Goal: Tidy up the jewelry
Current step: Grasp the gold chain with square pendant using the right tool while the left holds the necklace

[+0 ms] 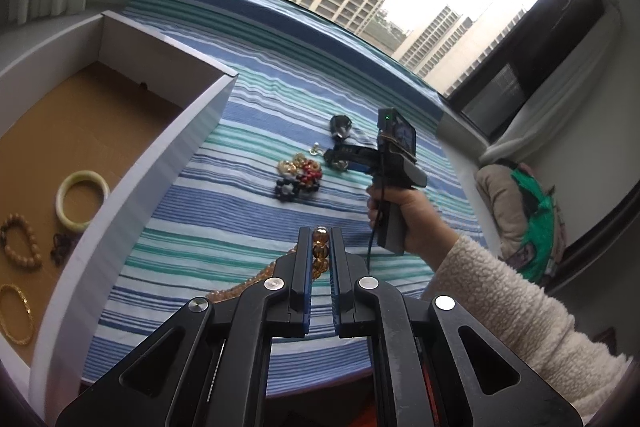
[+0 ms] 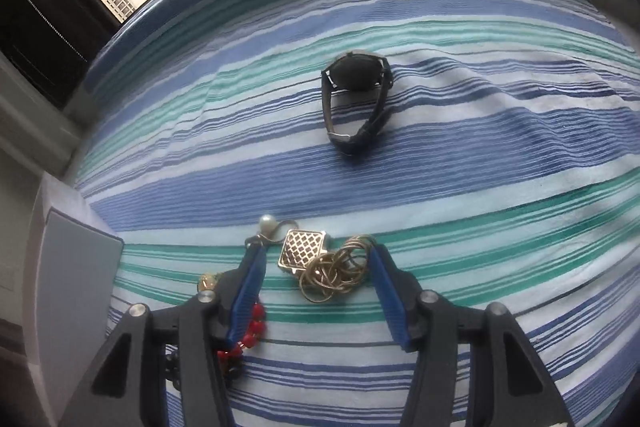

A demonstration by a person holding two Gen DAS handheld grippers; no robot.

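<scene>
While the left gripper (image 1: pixel 319 251) is clenched on a strand of amber beads (image 1: pixel 320 253), lifted clear of the striped cloth (image 1: pixel 248 131) with the rest of the strand trailing down behind its fingers, the right gripper (image 2: pixel 316 267) stands released over the loose pile. Its jaws straddle a tangled gold chain (image 2: pixel 334 273) and a square gold lattice pendant (image 2: pixel 300 247), neither pad pressing on them — lined up, by the look of it, to pinch the tangle whole rather than chase a single link. A pearl piece (image 2: pixel 267 223) lies just by the left fingertip, red beads (image 2: pixel 254 327) sit under that finger, and a dark watch (image 2: pixel 354 99) rests well apart, farther up the cloth. Over on the left, the white box (image 1: pixel 168 163) already holds a pale green bangle (image 1: pixel 82 199), a wooden bead bracelet (image 1: pixel 20 243) and a gold bangle (image 1: pixel 16 315) — that's surely where the amber strand is headed.
</scene>
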